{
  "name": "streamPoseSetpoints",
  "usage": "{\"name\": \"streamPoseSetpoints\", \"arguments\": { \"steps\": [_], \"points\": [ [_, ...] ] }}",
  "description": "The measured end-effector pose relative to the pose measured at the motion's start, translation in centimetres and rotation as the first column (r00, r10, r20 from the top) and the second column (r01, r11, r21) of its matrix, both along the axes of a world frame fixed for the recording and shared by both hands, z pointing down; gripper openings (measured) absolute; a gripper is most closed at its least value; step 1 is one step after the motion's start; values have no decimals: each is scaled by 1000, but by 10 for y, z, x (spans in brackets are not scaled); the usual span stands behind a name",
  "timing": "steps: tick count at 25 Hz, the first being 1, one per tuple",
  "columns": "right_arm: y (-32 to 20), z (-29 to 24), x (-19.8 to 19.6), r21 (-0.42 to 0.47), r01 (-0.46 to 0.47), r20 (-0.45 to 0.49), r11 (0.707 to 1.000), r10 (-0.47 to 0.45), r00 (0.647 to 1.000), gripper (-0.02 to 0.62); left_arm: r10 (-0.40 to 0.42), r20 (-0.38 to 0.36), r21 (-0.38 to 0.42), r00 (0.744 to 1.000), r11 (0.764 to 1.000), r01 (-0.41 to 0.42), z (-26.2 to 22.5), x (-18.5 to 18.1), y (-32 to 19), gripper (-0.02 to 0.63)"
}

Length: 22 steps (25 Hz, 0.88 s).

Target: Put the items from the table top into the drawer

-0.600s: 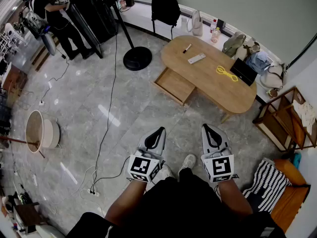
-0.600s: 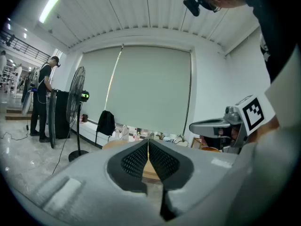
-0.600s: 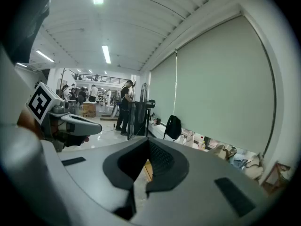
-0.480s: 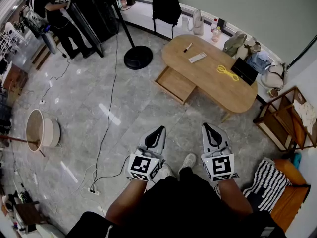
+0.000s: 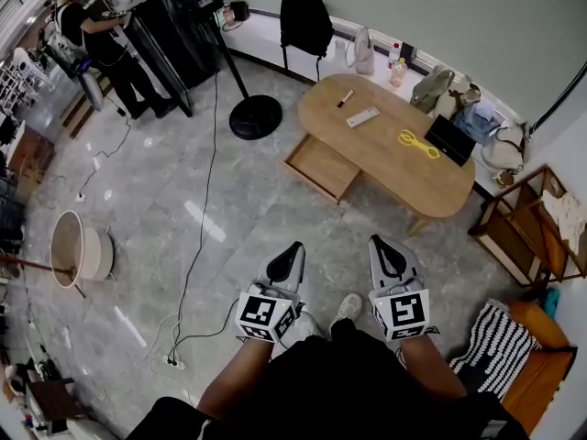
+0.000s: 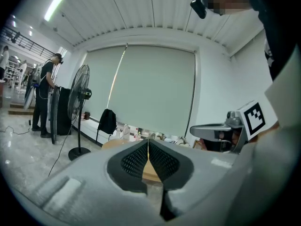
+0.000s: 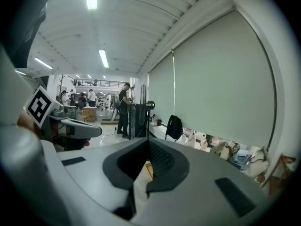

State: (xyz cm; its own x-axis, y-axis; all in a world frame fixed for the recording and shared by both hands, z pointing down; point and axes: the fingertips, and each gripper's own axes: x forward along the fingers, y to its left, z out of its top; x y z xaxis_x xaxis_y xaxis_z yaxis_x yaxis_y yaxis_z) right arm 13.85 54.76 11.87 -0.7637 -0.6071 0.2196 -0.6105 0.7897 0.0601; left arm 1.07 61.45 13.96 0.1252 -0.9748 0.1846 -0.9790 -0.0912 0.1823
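Observation:
An oval wooden table [image 5: 404, 168] stands well ahead of me, its drawer [image 5: 321, 167] pulled open on the near left side. On the top lie a marker [image 5: 346, 98], a white remote [image 5: 363, 116], a yellow cable [image 5: 418, 139] and a black flat device [image 5: 449, 138]. My left gripper [image 5: 294, 247] and right gripper [image 5: 378, 242] are held side by side over the floor in front of my legs, far from the table. Both are shut with nothing in them. The left gripper [image 6: 148, 142] and the right gripper [image 7: 149, 141] show their pads meeting at the tip.
A standing fan [image 5: 255, 117] with a round base stands left of the table, and a cable [image 5: 197, 236] trails across the floor. A basin [image 5: 78, 244] is at the left, a wooden shelf [image 5: 523, 218] and a striped cushion [image 5: 500, 337] at the right. Bags [image 5: 440, 85] line the wall. A person [image 5: 92, 35] stands at the far left.
The head view has shifted slightly, so the table and fan sit a little differently in the picture. Both grippers stay shut and side by side.

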Motion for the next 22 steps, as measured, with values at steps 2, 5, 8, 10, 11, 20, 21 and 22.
{"name": "streamPoseSetpoints", "arguments": {
  "steps": [2, 5, 8, 10, 11, 20, 21, 22],
  "points": [
    [-9, 0, 6, 0, -1, -1, 1000, 1, 1000, 0, 3, 5, -2, 1000, 1000, -3, -1, 6, -9, 20],
    [-24, 1, 17, 7, 0, -13, 1000, 0, 1000, 0, 14, 29, -11, 999, 1000, -14, 1, 16, -23, 20],
    [-37, 4, 24, 14, 5, -21, 1000, -4, 1000, 0, 25, 47, -6, 999, 1000, -24, -1, 26, -36, 20],
    [-47, 7, 28, 8, 4, -20, 1000, -4, 1000, 0, 28, 58, -4, 998, 1000, -28, 0, 30, -45, 20],
    [-52, 8, 31, 5, 1, -20, 1000, 0, 1000, 0, 28, 60, -8, 998, 1000, -27, 1, 31, -49, 20],
    [-104, 15, 24, -17, -45, -33, 999, 44, 998, 0, 62, 55, -33, 997, 998, -60, 8, 22, -105, 20],
    [-112, 14, 21, -16, -52, -35, 999, 52, 998, 0, 71, 54, -35, 996, 997, -69, 8, 18, -114, 20],
    [-121, 13, 18, -14, -59, -37, 998, 58, 998, 0, 79, 54, -36, 995, 996, -78, 8, 14, -124, 20]
  ]
}}
